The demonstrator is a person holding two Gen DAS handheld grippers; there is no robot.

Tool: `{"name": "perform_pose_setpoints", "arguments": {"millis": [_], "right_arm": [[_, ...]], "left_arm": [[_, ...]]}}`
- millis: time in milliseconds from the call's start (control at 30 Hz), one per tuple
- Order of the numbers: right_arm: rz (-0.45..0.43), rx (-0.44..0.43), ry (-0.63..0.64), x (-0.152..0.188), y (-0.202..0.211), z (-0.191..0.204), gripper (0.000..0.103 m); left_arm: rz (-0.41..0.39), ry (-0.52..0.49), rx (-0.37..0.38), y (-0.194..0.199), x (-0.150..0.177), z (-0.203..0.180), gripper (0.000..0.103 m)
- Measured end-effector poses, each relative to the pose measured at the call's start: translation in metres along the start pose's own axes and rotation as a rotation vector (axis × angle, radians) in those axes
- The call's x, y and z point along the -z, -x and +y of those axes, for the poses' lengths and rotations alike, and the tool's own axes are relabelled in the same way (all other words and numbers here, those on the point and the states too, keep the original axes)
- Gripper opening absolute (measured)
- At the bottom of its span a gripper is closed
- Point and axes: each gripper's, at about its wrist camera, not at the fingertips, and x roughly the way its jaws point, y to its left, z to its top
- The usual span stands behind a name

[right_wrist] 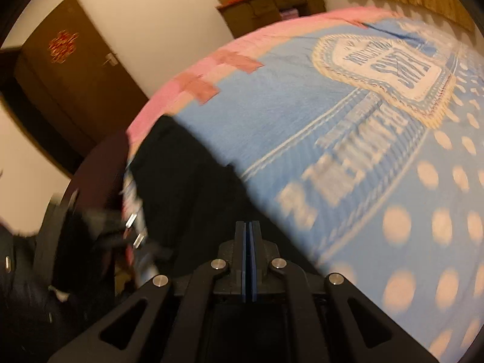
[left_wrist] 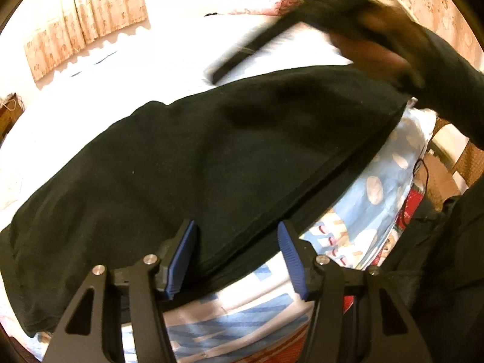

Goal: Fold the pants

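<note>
Black pants [left_wrist: 211, 151] lie stretched across the bed, their long seam edge facing me. My left gripper [left_wrist: 237, 242] hovers over that near edge, open, with its blue pads [left_wrist: 183, 257] apart and the cloth beneath them, not pinched. In the left wrist view my right gripper [left_wrist: 217, 72] is a blurred dark bar above the far side of the pants, held by a hand in a dark sleeve [left_wrist: 447, 69]. In its own view my right gripper [right_wrist: 249, 227] is shut, pads pressed together with nothing seen between them. The pants [right_wrist: 181, 175] lie dark below and to its left.
The bed carries a blue blanket [right_wrist: 348, 139] with pale dots, lettering and a pink border. A brown door [right_wrist: 75, 72] and a wooden shelf [right_wrist: 266, 9] stand past the bed. Patterned curtains [left_wrist: 87, 18] hang behind. The person's dark clothing [left_wrist: 447, 257] fills the right edge.
</note>
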Motion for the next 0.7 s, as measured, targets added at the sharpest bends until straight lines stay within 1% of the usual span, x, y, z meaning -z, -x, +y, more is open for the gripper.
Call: {"name": "perform_pose_setpoints", "arguments": {"millis": [33, 67, 100, 133, 167, 233, 300, 400, 467, 500, 533, 567, 600, 667, 700], "right_arm": [[0.007, 0.008, 0.01, 0.01, 0.0, 0.008, 0.007], [0.021, 0.039, 0.035, 0.028, 0.001, 0.02, 0.014], [0.036, 0.057, 0.056, 0.042, 0.001, 0.03, 0.036], [0.056, 0.063, 0.08, 0.061, 0.001, 0.043, 0.056], [0.059, 0.063, 0.086, 0.071, 0.001, 0.05, 0.059], [0.066, 0.082, 0.089, 0.087, 0.0, 0.059, 0.059], [0.074, 0.16, 0.107, 0.098, -0.004, 0.063, 0.058], [0.062, 0.227, 0.118, 0.106, -0.008, 0.063, 0.04], [0.061, 0.278, 0.149, 0.106, -0.011, 0.064, 0.025], [0.063, 0.297, 0.154, 0.106, -0.012, 0.064, 0.016], [0.059, 0.305, 0.143, 0.106, -0.01, 0.061, 0.009], [0.055, 0.298, 0.138, 0.106, -0.008, 0.061, 0.004], [0.051, 0.298, 0.142, 0.106, -0.006, 0.061, 0.004], [0.044, 0.307, 0.15, 0.106, -0.002, 0.063, 0.003], [0.039, 0.305, 0.153, 0.107, 0.001, 0.066, 0.003]], "left_arm": [[0.001, -0.003, -0.003, 0.0, 0.0, -0.001, 0.058], [0.001, -0.003, -0.004, 0.001, 0.0, -0.001, 0.058], [0.002, 0.001, -0.004, 0.001, -0.001, -0.001, 0.058], [0.0, 0.004, -0.003, 0.001, -0.001, -0.001, 0.058], [-0.001, 0.007, -0.003, 0.001, -0.001, -0.001, 0.058], [-0.002, 0.008, -0.01, 0.0, -0.002, -0.002, 0.058], [-0.005, 0.014, -0.01, 0.0, -0.002, -0.002, 0.058], [-0.01, 0.035, -0.001, 0.0, -0.001, 0.001, 0.054], [-0.014, 0.049, 0.005, 0.003, 0.002, 0.007, 0.05], [-0.014, 0.053, 0.008, 0.004, 0.003, 0.008, 0.048], [-0.015, 0.054, 0.006, 0.004, 0.003, 0.009, 0.045], [-0.016, 0.051, 0.005, 0.004, 0.004, 0.01, 0.042], [-0.015, 0.048, 0.005, 0.005, 0.004, 0.01, 0.04], [-0.013, 0.039, 0.001, 0.005, 0.006, 0.01, 0.03], [-0.01, 0.034, 0.002, 0.006, 0.007, 0.011, 0.026]]}}
